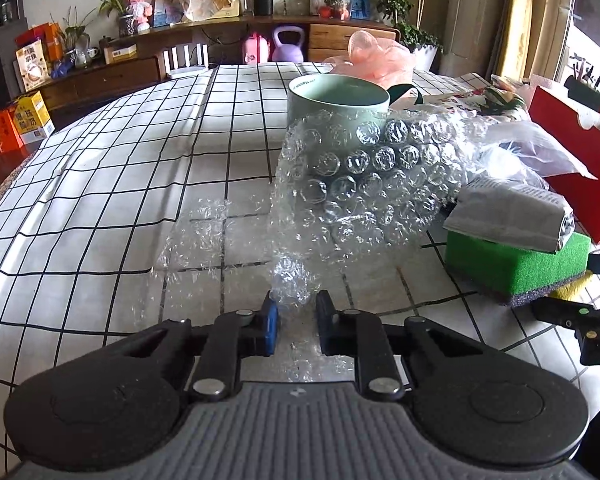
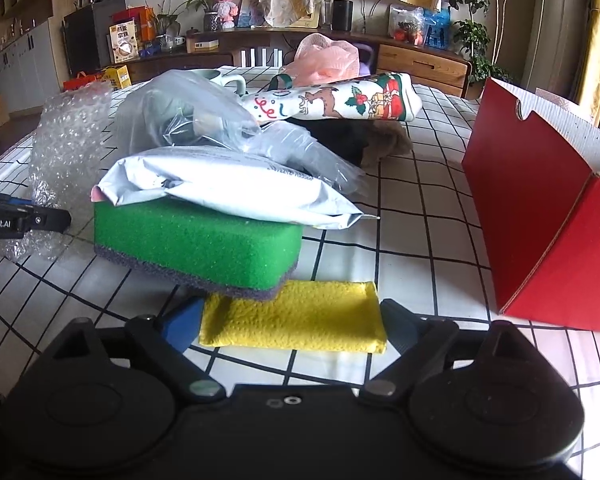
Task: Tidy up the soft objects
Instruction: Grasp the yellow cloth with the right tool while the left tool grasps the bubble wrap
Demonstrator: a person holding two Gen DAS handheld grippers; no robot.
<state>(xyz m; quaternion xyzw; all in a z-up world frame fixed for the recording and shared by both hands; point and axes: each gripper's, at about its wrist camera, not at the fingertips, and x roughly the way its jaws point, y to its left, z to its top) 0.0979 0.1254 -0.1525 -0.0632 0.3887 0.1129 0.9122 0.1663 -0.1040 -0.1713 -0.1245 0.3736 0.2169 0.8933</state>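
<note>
Clearly the crumpled sheet of clear bubble wrap (image 1: 360,176) is the thing in hand for the left tongs (image 1: 294,320): it lies on the bench, heaped against the pale green ceramic mug (image 1: 336,108), with a thin twisted tail reaching back between the blue-padded fingers (image 1: 270,326). A gap shows between those fingers, so I judge them parted around the tail and not yet pinching it. Bubble wrap should weigh almost nothing, crush freely and slide on the cloth; that bunched tail looks like the best hold, since a flat edge may slip out, and a pull could drag on the mug it leans against. Under the right tongs (image 2: 294,322), spread wide and gripping nothing, a flat yellow sponge cloth (image 2: 294,316) lies on the bench between the fingers, its far edge tucked beneath a green block sponge with a grey scouring base (image 2: 196,240). Both should be light and springy; the yellow one would be squeezed across its width. A soft white plastic mailer pouch (image 2: 228,192) rests on the green sponge, with a clear plastic bag (image 2: 180,116), a Christmas-print fabric roll (image 2: 332,102) and a pink mesh bath pouf (image 2: 328,58) behind. An open red cardboard box (image 2: 548,216) stands to the right on the black-gridded white tablecloth (image 1: 120,184).
</note>
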